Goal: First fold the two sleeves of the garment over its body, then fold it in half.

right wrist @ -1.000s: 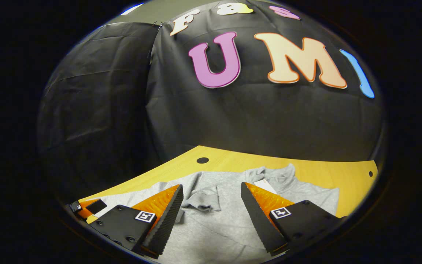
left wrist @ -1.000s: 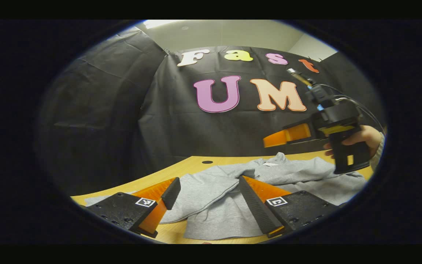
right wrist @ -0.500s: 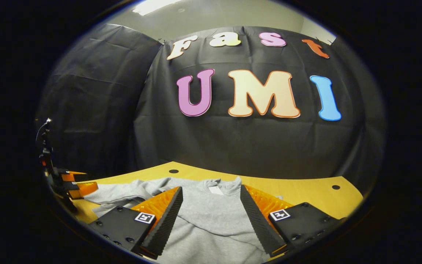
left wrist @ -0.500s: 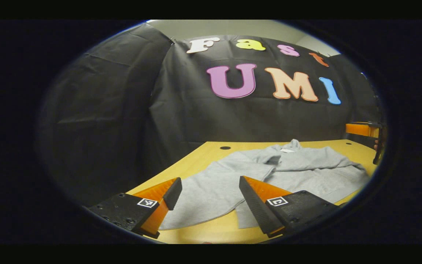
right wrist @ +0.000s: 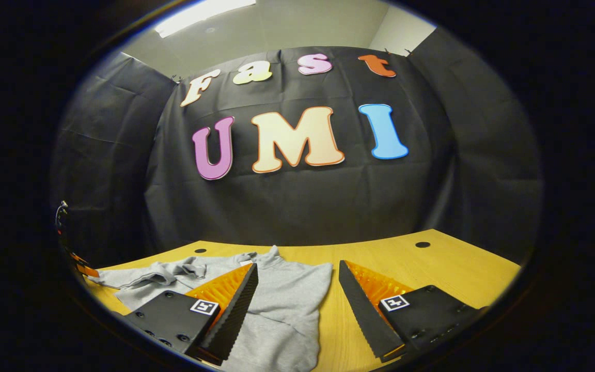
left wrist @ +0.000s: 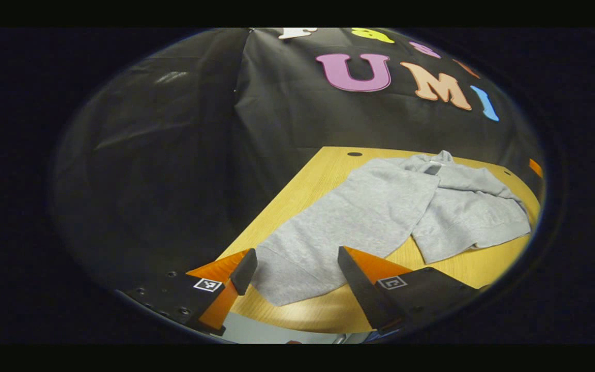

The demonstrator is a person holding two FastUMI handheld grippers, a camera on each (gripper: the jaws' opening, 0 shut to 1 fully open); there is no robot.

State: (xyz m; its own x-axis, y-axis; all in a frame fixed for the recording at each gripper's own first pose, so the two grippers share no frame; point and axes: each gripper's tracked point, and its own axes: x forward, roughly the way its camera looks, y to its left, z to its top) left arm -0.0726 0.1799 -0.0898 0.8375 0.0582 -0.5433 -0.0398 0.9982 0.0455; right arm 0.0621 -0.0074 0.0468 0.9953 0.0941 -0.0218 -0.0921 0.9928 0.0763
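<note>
In the left gripper view, the grey garment (left wrist: pixel 380 217) lies across the centre and right of the wooden worktop (left wrist: pixel 297 191), one sleeve (left wrist: pixel 473 219) folded over its body. The left claw (left wrist: pixel 296 271), at the bottom, gapes apart, holding nothing. In the right gripper view, the right claw (right wrist: pixel 297 302) likewise stands spread wide, the garment (right wrist: pixel 277 294) at lower left.

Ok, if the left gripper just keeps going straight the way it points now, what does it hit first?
Most likely the grey sweatshirt: its near hem lies on the wooden table right ahead of the open left gripper. Depth is hard to judge, so it might graze the table edge first.
</note>
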